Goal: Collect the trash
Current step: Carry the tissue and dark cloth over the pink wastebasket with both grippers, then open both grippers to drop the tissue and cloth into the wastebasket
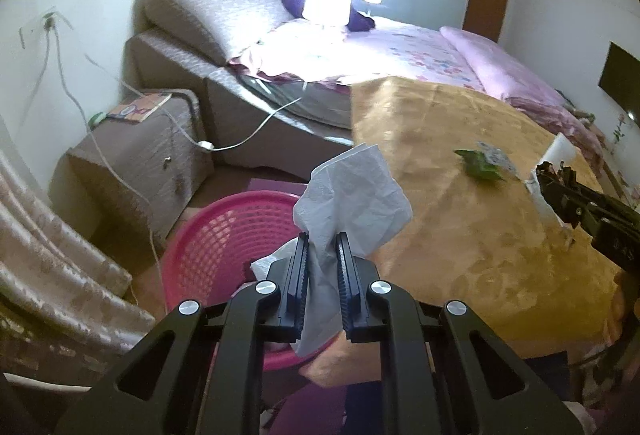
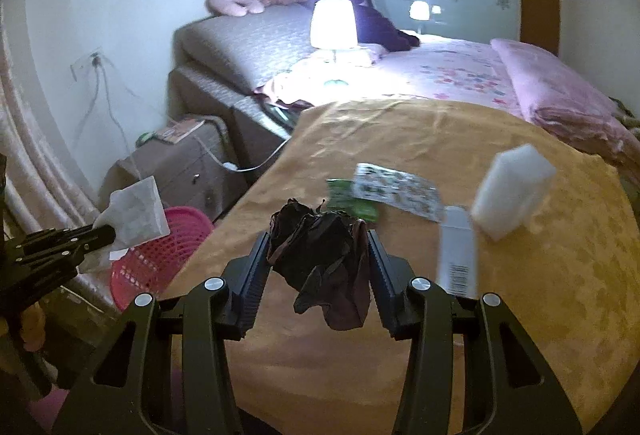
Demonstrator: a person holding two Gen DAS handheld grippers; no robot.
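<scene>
Above the pink basket (image 1: 224, 235), the left tool (image 1: 323, 239) pinches a crumpled white tissue (image 1: 352, 195); the right tool (image 2: 318, 239) pinches a crinkled dark wrapper (image 2: 320, 255).

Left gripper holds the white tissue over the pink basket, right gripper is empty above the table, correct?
Not quite. The right gripper isn't empty: the right wrist view shows it shut on a dark wrapper. The left gripper does hold the tissue over the basket.

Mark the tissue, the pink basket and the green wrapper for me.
tissue (image 1: 356, 191): left wrist view, its crumpled middle.
pink basket (image 1: 224, 235): left wrist view, its mesh wall.
green wrapper (image 2: 358, 209): right wrist view, its lower edge.
</scene>
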